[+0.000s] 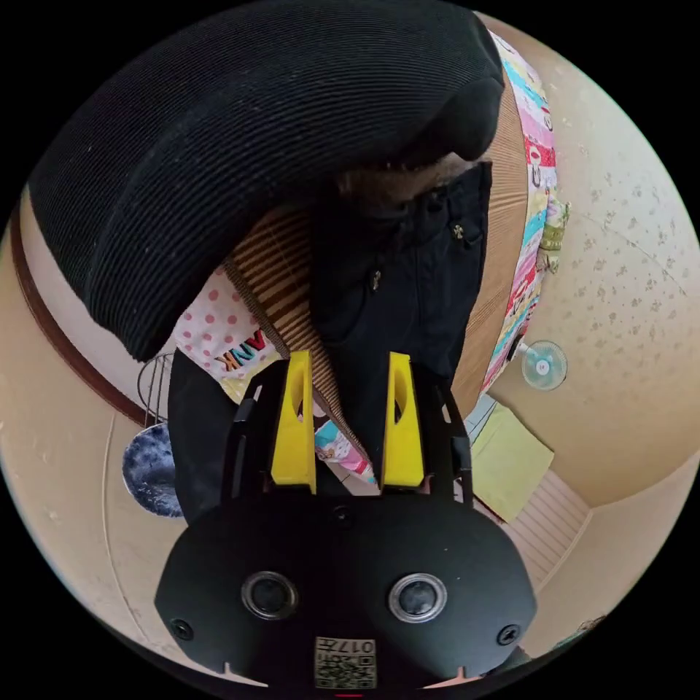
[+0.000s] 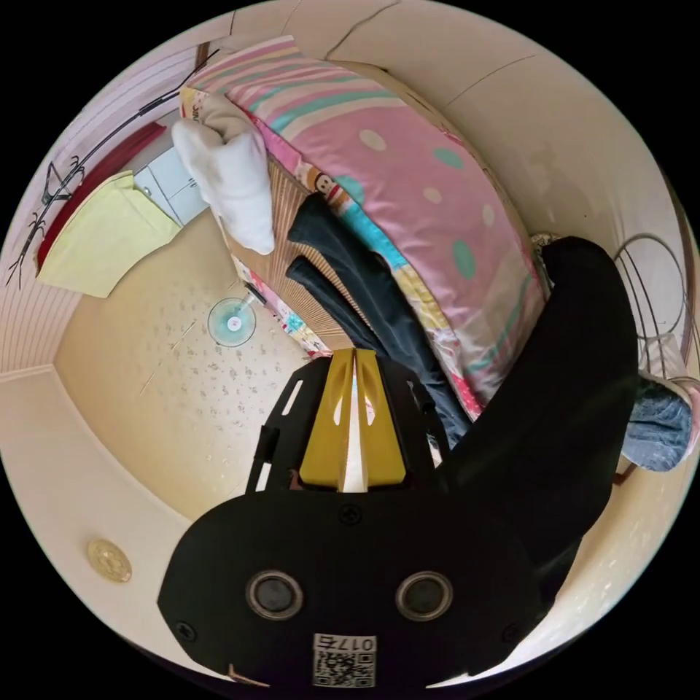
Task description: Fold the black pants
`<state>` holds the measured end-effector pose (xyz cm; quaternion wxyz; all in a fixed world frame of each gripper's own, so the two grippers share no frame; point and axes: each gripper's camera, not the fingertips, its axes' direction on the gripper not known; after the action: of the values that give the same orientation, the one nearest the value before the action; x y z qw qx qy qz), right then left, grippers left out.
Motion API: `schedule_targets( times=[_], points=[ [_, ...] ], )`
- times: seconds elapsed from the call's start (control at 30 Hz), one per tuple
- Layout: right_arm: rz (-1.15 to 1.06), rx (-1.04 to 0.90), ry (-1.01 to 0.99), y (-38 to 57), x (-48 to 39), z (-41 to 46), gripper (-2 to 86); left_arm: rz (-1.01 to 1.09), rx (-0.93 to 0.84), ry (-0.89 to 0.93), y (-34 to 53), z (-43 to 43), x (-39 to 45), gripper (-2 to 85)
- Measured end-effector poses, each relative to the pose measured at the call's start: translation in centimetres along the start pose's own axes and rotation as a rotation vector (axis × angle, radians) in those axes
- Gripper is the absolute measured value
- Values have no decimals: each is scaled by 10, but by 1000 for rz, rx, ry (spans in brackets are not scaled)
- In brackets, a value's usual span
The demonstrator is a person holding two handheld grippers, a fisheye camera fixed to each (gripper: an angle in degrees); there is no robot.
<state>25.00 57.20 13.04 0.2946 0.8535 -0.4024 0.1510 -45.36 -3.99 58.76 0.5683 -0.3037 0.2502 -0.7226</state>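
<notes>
The black pants [image 1: 397, 292] lie on a brown woven mat [image 1: 284, 270] on the bed, waist and button toward the view's top. My left gripper [image 1: 348, 361] hovers over them, open, with dark fabric showing in the gap between its yellow jaws. In the right gripper view the two pant legs [image 2: 364, 292] stretch along the mat beside a pink quilt. My right gripper [image 2: 355, 355] is shut, jaws together with nothing seen between them, just off the bed's edge beside the legs.
A person's black ribbed sleeve [image 1: 240, 146] crosses over the pants, and their dark clothing [image 2: 569, 408] stands close by. The pink striped quilt [image 2: 408, 160] and a white cloth [image 2: 233, 182] lie on the bed. A small fan [image 2: 232, 321] stands on the floor.
</notes>
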Motion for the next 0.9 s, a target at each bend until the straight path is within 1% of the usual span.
schedule_targets(
  times=[0.03,0.1,0.13,0.2,0.3,0.37,0.4,0.47,0.57,0.63,0.67,0.7,0.77,0.83,0.87,0.9],
  points=[
    [-27,-23,-24,3,-10,-5,4,-17,26,-8,-1,-4,0,138],
    [-70,-58,-22,8,-27,-12,4,-46,142,-65,-1,-20,3,119],
    [-92,-70,-3,12,-36,-18,4,-46,142,-59,-2,-20,3,114],
    [-107,-65,26,18,-46,-29,4,-44,36,68,-15,-7,-7,98],
    [-118,-50,-10,25,-53,-46,4,-73,0,197,-16,-9,-21,65],
    [-118,-39,-59,27,-52,-54,4,-42,-32,273,-14,-14,-23,46],
    [-109,-33,-86,27,-49,-58,5,-29,-53,299,-10,-19,-21,32],
    [-84,-23,-124,27,-44,-64,6,-26,-12,289,7,-38,-10,18],
    [-65,-11,-195,23,-37,-67,11,94,27,398,44,-67,29,17],
    [-58,-5,-216,18,-35,-65,20,193,40,414,70,-84,59,16],
    [-56,-7,-212,15,-35,-63,25,265,50,393,85,-95,80,15],
    [-50,-17,-190,10,-36,-59,34,318,67,352,98,-106,99,15],
    [-43,-40,-107,0,-38,-49,52,349,102,284,114,-122,118,14],
    [-57,-63,74,-13,-44,-35,76,344,138,236,123,-139,127,13],
    [-67,-68,120,-16,-46,-30,81,331,151,217,127,-148,128,12],
    [-90,-74,209,-22,-50,-22,89,309,159,201,130,-157,128,12]
  ],
)
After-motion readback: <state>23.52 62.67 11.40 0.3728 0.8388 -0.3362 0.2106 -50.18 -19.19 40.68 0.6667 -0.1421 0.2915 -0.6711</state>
